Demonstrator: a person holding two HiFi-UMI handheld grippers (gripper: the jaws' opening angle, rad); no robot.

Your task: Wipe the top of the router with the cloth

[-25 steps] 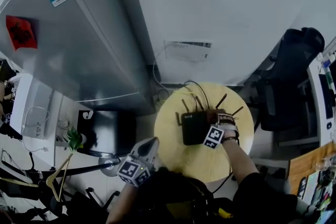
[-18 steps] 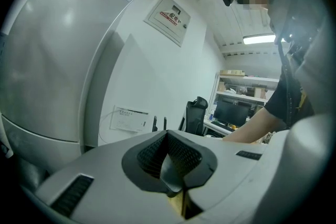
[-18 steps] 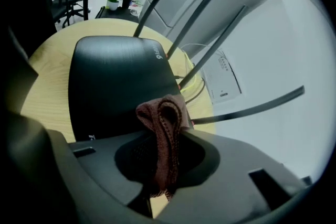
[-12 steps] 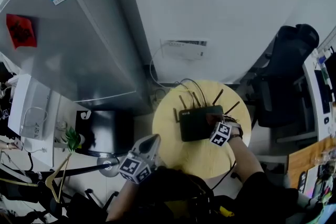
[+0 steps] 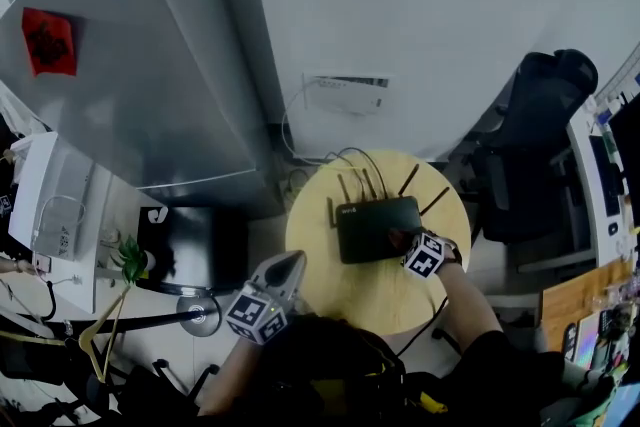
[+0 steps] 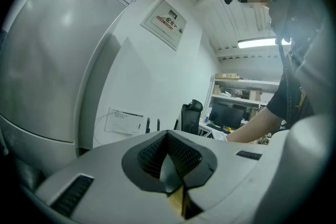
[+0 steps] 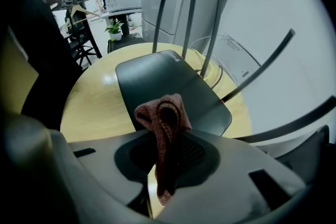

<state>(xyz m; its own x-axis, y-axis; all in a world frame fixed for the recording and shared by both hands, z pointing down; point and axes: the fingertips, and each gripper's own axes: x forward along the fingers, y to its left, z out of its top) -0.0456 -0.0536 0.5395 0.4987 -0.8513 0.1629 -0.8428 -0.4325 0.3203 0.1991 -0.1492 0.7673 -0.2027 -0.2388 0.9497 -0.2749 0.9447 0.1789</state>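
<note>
Pinching pinkish cloth in right gripper over router near-right corner; router toward tabletop far edge. Mid-wipe, likely. Left gripper pressed together, empty, beyond near-left edge. Next: sweep toward antennas.

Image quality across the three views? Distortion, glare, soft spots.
Head view: strong fisheye, the fridge bows; dim, flat light. Left gripper view: barrel distortion, black vignette corners, ceiling lamp blown out. Right gripper view: same vignette, cloth close and slightly soft, router sharp, glare spot on the table.
</note>
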